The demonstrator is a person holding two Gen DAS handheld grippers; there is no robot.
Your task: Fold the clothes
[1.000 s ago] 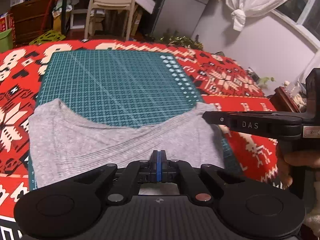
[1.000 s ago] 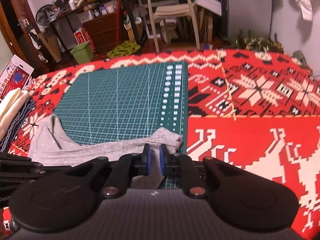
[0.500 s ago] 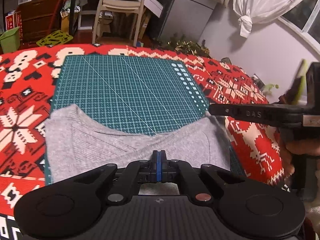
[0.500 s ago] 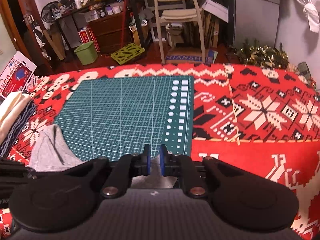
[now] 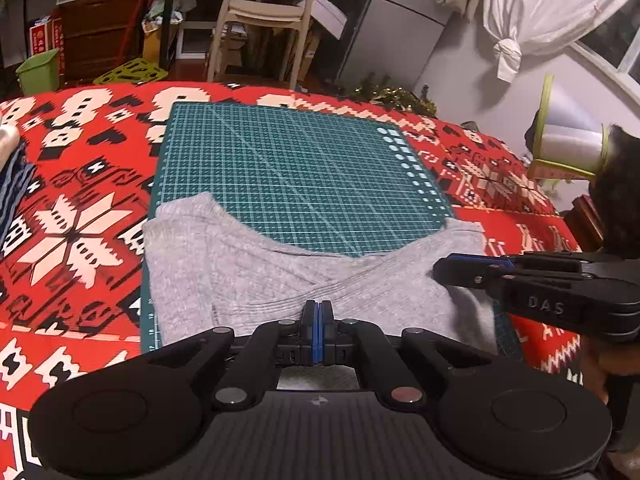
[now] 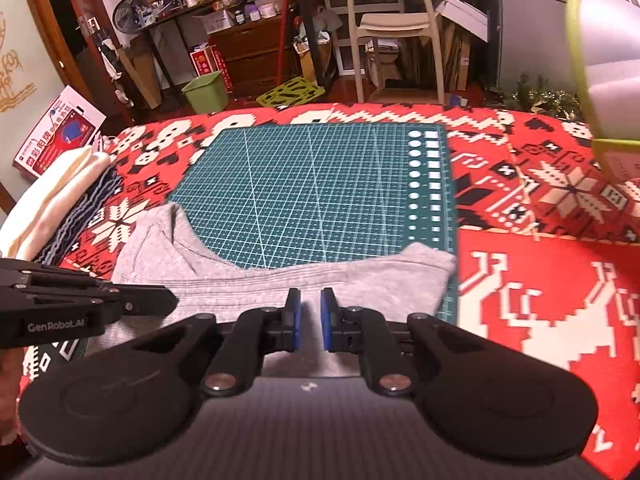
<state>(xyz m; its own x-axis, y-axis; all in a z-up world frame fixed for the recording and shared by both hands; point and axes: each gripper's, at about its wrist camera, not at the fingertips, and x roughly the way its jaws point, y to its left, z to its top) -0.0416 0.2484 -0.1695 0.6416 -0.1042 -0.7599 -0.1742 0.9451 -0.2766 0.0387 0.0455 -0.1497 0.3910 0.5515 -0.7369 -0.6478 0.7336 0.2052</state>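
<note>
Grey shirt lies just beyond both grippers' fingertips.

A green cutting mat lies on the red patterned tablecloth; beyond stand a cream chair, a green bin, and perhaps a lamp shade.

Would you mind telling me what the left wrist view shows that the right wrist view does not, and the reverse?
Only the left wrist view shows the knotted white curtain by the window, and the left gripper with its pads pressed together. Only the right wrist view shows the red and white box at far left, the cream folded pile beside it, and the right gripper with a gap between its pads. Both show the grey garment on the green cutting mat, the red patterned cloth and the pale chair.
</note>
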